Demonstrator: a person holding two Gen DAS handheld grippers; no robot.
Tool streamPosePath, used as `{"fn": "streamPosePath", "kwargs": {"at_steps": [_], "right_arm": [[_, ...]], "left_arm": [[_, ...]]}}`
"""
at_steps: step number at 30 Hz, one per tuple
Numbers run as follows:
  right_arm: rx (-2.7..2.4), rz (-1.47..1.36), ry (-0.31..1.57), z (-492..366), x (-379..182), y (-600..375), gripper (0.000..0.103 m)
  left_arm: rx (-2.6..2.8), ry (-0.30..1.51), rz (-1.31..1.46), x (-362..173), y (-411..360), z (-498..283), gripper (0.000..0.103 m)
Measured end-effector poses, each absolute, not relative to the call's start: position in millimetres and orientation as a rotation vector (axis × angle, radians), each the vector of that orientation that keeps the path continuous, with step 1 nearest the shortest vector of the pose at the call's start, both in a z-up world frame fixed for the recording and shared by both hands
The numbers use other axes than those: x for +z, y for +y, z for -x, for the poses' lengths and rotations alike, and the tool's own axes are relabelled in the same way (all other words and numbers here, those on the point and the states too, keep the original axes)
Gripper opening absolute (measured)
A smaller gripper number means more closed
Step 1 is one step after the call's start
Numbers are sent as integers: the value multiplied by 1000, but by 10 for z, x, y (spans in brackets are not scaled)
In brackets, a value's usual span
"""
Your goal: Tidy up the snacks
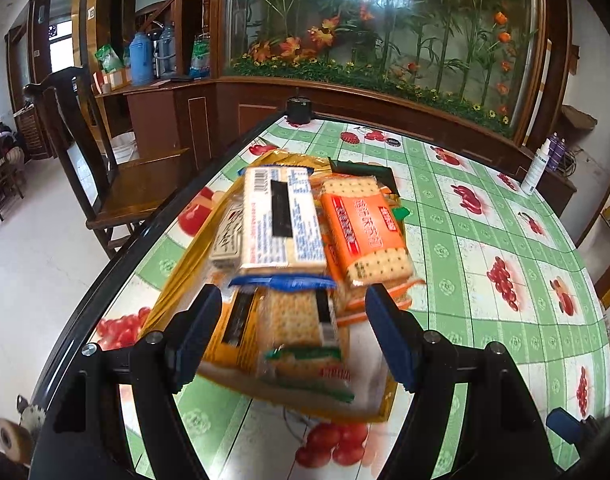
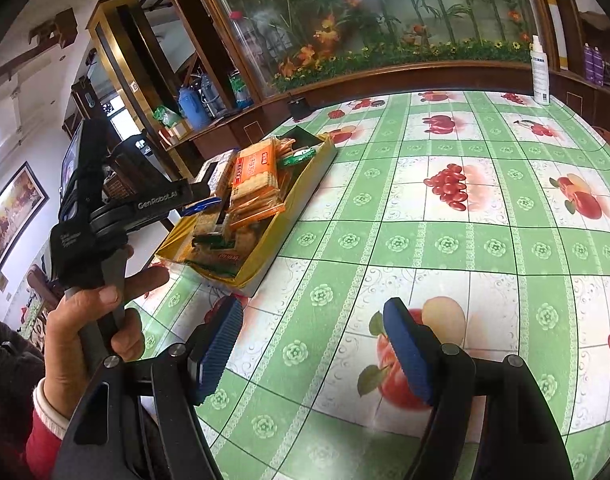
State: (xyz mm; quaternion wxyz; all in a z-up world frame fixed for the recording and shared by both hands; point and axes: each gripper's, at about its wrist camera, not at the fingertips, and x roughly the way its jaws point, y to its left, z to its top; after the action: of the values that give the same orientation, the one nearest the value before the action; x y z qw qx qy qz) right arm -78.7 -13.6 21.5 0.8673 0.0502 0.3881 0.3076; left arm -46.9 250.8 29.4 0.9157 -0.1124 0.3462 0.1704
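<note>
Hovering left gripper [image 1: 293, 332]: jaws spread apart with nothing pinched; the packets show between the blue pads [image 1: 193, 340] but the pads stand clear of them, which reads as a let-go over the pile
Gold tray [image 2: 301, 200]: sits near the table's left edge, a shallow box that gathers the loose packets in one spot
Snack packets: heaped inside the tray, overlapping rather than in rows, so the sorting looks far from tidy
Blue-and-white cracker pack [image 1: 283, 220]: lies on top, label side up, slanting across the others
Orange cracker pack [image 1: 361, 232]: just beside it on the right, also on top, leaning against its neighbour
Green-trimmed pack [image 1: 305, 336]: nearest the left gripper, blurred, its end close to the tray's near rim
Right gripper [image 2: 313, 344]: jaws released and empty, poised over bare tablecloth [image 2: 445, 240], well apart from the tray, likely waiting its turn
Hand [image 2: 93, 332]: wraps the left gripper's handle, aiming it at the tray
Risk: the top packs may slide off such a loose stack
</note>
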Motion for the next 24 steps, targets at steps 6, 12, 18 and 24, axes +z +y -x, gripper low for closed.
{"fn": "streamPosePath", "kwargs": {"at_steps": [6,12,18,24], "right_arm": [[659,-93,814,901,197,-115,74],[674,-87,804,999,217,-105,74],[688,-80,796,1071,232,-81,74],[700,-76,788,1127,256,-60,74]], "left_arm": [[356,704,242,295,2500,680,74],[361,706,232,293,2475,842,74],[343,700,247,315,2462,992,74],[344,682,252,344,2461,1098,74]]}}
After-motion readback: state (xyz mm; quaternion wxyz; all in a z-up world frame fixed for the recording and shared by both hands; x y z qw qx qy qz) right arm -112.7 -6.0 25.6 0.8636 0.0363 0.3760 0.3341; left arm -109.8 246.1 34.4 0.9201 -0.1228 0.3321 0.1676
